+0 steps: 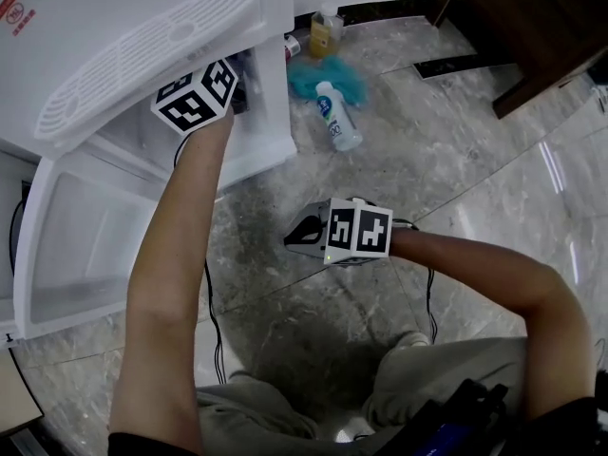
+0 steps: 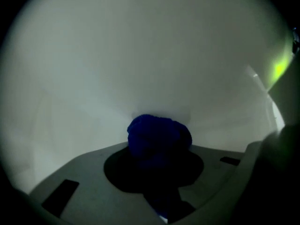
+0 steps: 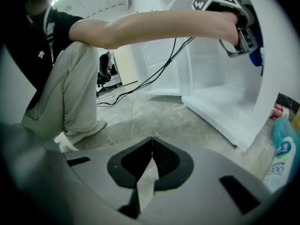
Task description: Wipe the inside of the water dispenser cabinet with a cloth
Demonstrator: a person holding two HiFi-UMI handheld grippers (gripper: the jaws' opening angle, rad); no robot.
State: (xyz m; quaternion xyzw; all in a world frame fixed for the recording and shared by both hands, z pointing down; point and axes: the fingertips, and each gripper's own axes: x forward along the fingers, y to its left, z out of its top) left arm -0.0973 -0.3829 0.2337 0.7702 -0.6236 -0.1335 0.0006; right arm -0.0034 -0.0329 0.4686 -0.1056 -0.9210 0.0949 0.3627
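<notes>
Wiping looks under way. One white plastic water dispenser cabinet (image 1: pixel 271 122) stands at the left with its door open. Inside it, the left gripper (image 3: pixel 248 43) has its fingers clamped on one bunched dark-blue cloth (image 2: pixel 159 139), close to a pale inner wall; I cannot tell whether they touch. The next move calls for pressing the cloth to that wall and sweeping across.

On the marble floor beside the cabinet are one fluffy teal cloth (image 1: pixel 328 76), one white plastic bottle (image 1: pixel 338 117) lying down, and one yellowish bottle (image 1: pixel 324 31). The second of the two grippers, the right gripper (image 1: pixel 302 237), hovers over the floor with its fingers fully together and empty.
</notes>
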